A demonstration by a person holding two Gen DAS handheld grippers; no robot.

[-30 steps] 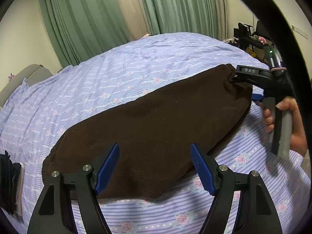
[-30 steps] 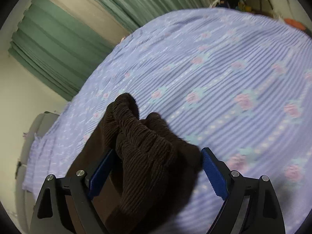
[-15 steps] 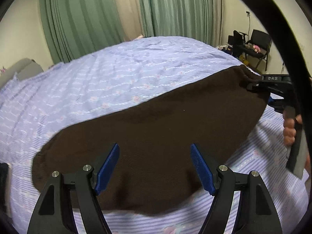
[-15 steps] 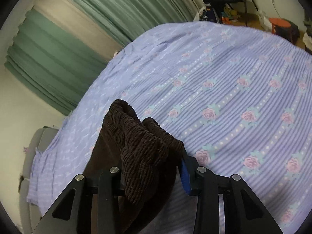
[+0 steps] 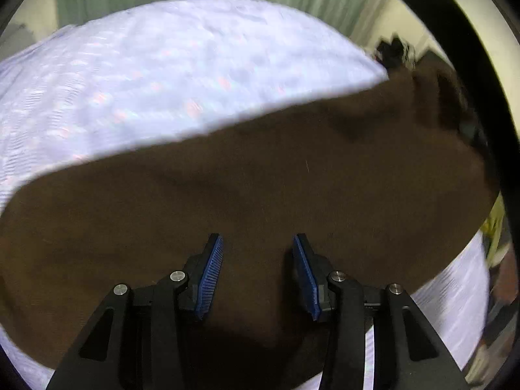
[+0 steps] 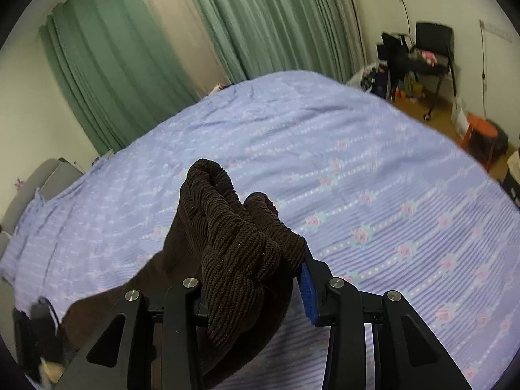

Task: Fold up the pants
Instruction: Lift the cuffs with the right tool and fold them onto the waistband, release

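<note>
The brown corduroy pants (image 5: 260, 188) lie stretched across the bed and fill the lower half of the blurred left wrist view. My left gripper (image 5: 257, 260) hangs low over the cloth, jaws partly apart with cloth between the blue pads; whether they pinch it is unclear. My right gripper (image 6: 250, 279) is shut on the bunched ribbed waistband end of the pants (image 6: 234, 227) and holds it lifted above the bed. The rest of the pants trails down to the lower left in that view.
The bed is covered by a lilac striped sheet with pink roses (image 6: 373, 178). Green curtains (image 6: 260, 22) hang behind. A black chair with clutter (image 6: 429, 52) and an orange stool (image 6: 481, 133) stand at the right. A dark object (image 6: 35, 334) lies at the bed's left edge.
My left gripper has dropped close to the pants and its jaws have narrowed. My right gripper stays shut on the waistband and has lifted it higher.
</note>
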